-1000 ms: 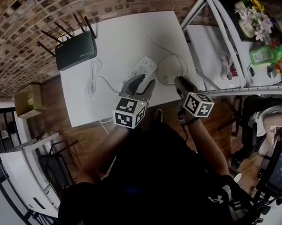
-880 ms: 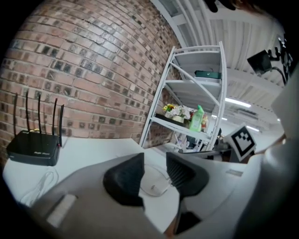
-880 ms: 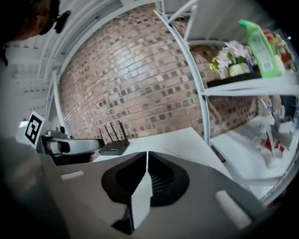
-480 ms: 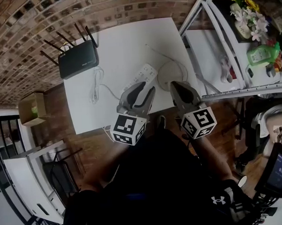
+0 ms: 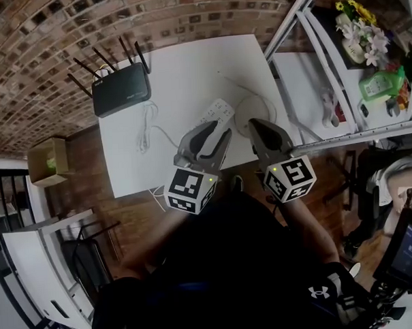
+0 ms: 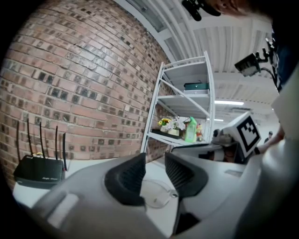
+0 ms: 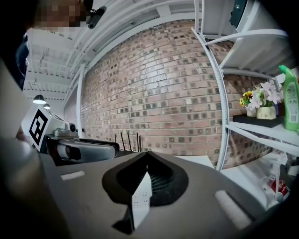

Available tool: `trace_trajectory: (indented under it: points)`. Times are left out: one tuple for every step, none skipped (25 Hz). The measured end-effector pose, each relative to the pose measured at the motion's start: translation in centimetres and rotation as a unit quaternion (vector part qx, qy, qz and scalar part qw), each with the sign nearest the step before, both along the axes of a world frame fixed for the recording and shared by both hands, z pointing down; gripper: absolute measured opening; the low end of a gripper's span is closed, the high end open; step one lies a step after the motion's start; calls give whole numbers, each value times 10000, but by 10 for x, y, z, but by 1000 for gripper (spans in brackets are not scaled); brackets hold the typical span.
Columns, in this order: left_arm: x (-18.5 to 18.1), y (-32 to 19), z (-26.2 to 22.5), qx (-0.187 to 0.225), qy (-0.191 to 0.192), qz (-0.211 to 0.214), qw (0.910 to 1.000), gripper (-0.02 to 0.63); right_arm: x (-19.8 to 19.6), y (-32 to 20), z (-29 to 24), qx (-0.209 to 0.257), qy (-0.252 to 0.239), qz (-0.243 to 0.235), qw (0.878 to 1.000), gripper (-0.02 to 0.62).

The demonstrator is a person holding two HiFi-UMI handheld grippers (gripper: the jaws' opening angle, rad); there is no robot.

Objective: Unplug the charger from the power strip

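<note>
A white power strip [image 5: 217,111] lies on the white table [image 5: 181,66], its own cable coiled to the left. Beside it on the right sits a round white charger pad [image 5: 242,116] with a thin looping cable. Whether a plug sits in the strip I cannot tell. My left gripper [image 5: 214,128] hovers over the strip's near end; its jaws have narrowed a little but stand open [image 6: 155,170] with nothing between them, and the pad [image 6: 154,198] shows through the gap. My right gripper [image 5: 255,123] hangs above the pad's near side, shut [image 7: 147,158] on nothing.
A black router [image 5: 121,89] with several antennas stands at the table's far left. A white metal shelf [image 5: 311,74] with flowers and a green bottle [image 5: 379,81] flanks the table on the right. The brick wall runs behind, and a cardboard box [image 5: 45,160] sits on the floor at left.
Both grippers have lifted off the table and come back toward me. The right gripper's jaws have closed, and it has rolled so its marker cube faces up.
</note>
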State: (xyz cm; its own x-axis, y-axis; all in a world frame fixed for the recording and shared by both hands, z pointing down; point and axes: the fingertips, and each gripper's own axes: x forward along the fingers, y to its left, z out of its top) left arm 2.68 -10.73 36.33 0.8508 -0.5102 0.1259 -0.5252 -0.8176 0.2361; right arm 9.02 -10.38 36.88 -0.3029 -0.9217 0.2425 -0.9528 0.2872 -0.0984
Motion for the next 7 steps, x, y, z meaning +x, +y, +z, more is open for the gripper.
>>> trace_trajectory:
  points:
    - [-2,0,-2,27,10,21,10000,132,-2,-1,-1,15,14,14,10000,11]
    - [-4,0,-3,36,21,38,10000,130,-4,-1,-2,20,21,37,10000,11]
    - [-6,0,-3,29,26,52,10000,130,-5,0,-2,19,22,65,10000,11]
    - [-8,1,-2,14,27,65,10000,132,-7,0,-2,16,22,91,10000,11]
    - [-11,2,-2,2,25,78,10000,130,-9,0,-2,15,19,113,9999,11]
    - [-13,2,-2,-4,22,90,10000,131,-11,0,-3,16,16,131,9999,11]
    - [-15,2,-1,-9,18,102,9999,131,-13,0,-3,19,12,147,9999,11]
